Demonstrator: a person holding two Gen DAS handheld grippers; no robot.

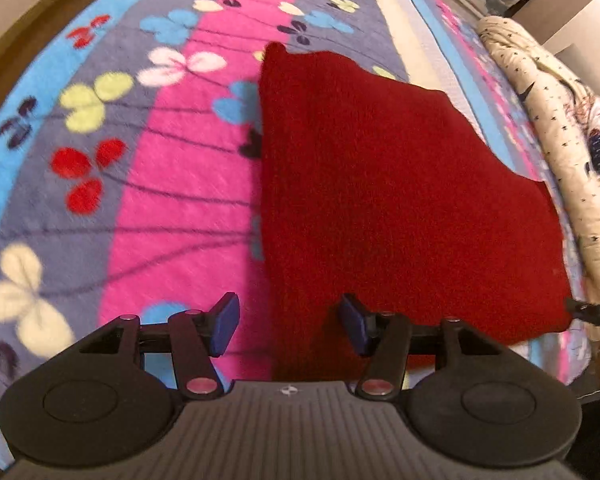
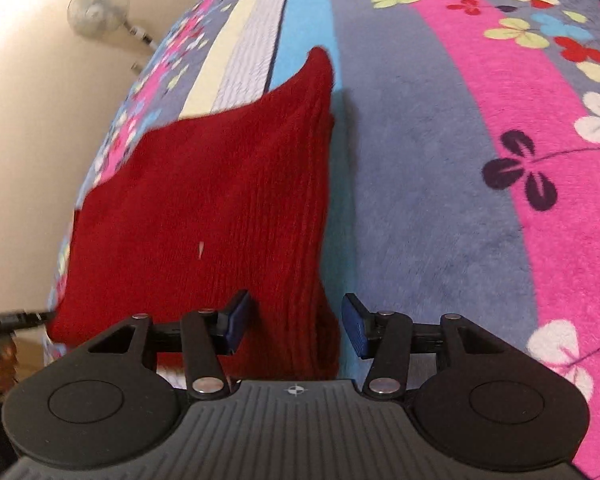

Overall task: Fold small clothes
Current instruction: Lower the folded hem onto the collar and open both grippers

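Red knit [image 1: 400, 200] edges lie between both grippers' parted fingers [image 1: 226, 322], ungripped.

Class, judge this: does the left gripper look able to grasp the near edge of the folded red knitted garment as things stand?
Probably yes: the left gripper is open, the red knitted garment's near edge lies just beyond its fingers, and nothing lies between.

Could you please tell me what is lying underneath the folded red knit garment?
The red knit garment lies on a flowered fleece blanket with pink, grey and blue stripes, which shows all around it. The blanket directly beneath is covered, so anything else under there cannot be seen.
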